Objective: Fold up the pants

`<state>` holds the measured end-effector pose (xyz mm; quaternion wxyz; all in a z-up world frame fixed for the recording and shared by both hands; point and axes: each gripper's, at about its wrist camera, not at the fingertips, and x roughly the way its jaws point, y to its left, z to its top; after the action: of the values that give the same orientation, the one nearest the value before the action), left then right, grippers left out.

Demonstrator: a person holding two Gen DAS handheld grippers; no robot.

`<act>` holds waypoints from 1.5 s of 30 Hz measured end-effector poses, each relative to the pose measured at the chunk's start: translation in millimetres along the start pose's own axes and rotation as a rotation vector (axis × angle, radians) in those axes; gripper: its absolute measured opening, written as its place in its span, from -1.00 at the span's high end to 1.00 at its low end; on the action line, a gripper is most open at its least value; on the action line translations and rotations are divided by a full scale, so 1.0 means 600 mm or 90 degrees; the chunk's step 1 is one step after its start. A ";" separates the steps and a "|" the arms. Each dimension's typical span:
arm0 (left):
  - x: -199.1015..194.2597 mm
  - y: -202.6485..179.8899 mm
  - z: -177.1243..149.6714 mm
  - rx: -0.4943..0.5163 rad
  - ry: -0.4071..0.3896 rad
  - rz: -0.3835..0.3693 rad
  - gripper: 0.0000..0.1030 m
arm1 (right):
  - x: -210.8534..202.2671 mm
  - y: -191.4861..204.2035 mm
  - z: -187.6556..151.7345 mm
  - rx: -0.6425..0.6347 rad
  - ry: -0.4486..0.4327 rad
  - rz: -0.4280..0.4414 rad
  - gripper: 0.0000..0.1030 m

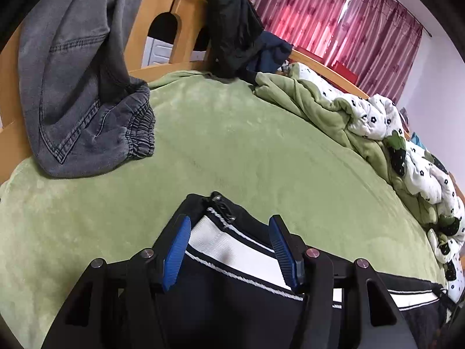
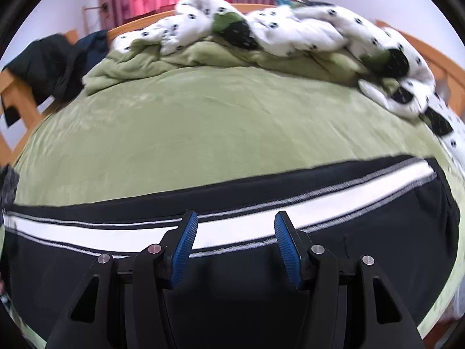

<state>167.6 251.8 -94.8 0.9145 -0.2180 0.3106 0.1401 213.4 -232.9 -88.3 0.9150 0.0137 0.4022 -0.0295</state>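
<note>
On the green bedspread point(image 1: 232, 145), the black pants point(image 2: 232, 290) lie flat, white stripe running crosswise under both your grippers. Your left gripper point(image 1: 229, 250) hangs spread over the zippered end; your right gripper point(image 2: 235, 244), also spread, sits mid-length.

**Pants laid across the near edge of the bed**

The pants point(image 2: 232, 261) lie flat across the near part of the bed point(image 2: 218, 122), running left to right. The left claw point(image 1: 229, 250) hangs over their left end, the right claw point(image 2: 236, 244) over their middle. At the bed's far side a bunched quilt point(image 2: 290, 35) is heaped. Jeans point(image 1: 81, 93) hang over the footboard point(image 1: 174, 14) at far left, their end resting on the bed. A jacket point(image 1: 232, 29) drapes over the same board further right.
</note>
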 end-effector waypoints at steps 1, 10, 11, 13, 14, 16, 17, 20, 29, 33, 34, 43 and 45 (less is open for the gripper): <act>-0.006 -0.006 -0.001 0.009 -0.005 0.005 -0.04 | -0.001 0.012 0.006 -0.009 -0.003 0.007 -0.06; -0.036 -0.030 -0.015 0.090 -0.024 0.060 -0.06 | -0.002 0.079 0.058 -0.032 -0.053 0.075 -0.06; -0.038 -0.028 -0.015 0.091 -0.024 0.060 -0.09 | 0.001 0.082 0.054 -0.047 -0.057 0.067 -0.06; -0.039 -0.026 -0.015 0.088 -0.020 0.054 -0.14 | 0.008 0.085 0.041 -0.099 -0.072 0.042 -0.06; -0.037 -0.024 -0.014 0.085 -0.012 0.048 -0.14 | 0.014 0.084 0.033 -0.140 -0.071 0.030 -0.06; -0.029 -0.022 -0.012 0.076 0.009 0.035 -0.15 | 0.023 0.078 0.023 -0.185 -0.053 0.051 -0.06; -0.025 -0.021 -0.011 0.068 0.020 0.021 -0.15 | 0.033 0.067 0.016 -0.193 -0.026 0.092 -0.06; -0.012 -0.025 -0.008 0.049 0.047 -0.008 -0.17 | 0.057 0.049 -0.002 -0.208 0.007 0.108 -0.06; 0.018 -0.017 -0.007 0.083 0.086 0.022 -0.31 | 0.123 0.058 0.029 -0.247 0.028 0.123 -0.06; 0.019 0.003 -0.005 0.094 0.086 0.056 -0.31 | 0.146 0.076 0.030 -0.291 0.063 0.161 -0.06; 0.024 0.006 -0.005 0.102 0.073 0.074 -0.31 | 0.146 0.083 0.025 -0.304 0.061 0.157 -0.06; 0.086 -0.003 0.010 0.092 0.099 0.077 0.30 | 0.152 0.088 0.006 -0.335 0.050 0.148 0.87; 0.084 -0.008 0.006 0.107 0.083 0.092 0.46 | 0.150 0.091 0.004 -0.341 0.034 0.142 0.91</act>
<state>210.1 255.4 -122.6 0.8950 -0.1264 0.3946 0.1649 279.6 -182.7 -152.7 0.8726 -0.1833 0.4158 0.1790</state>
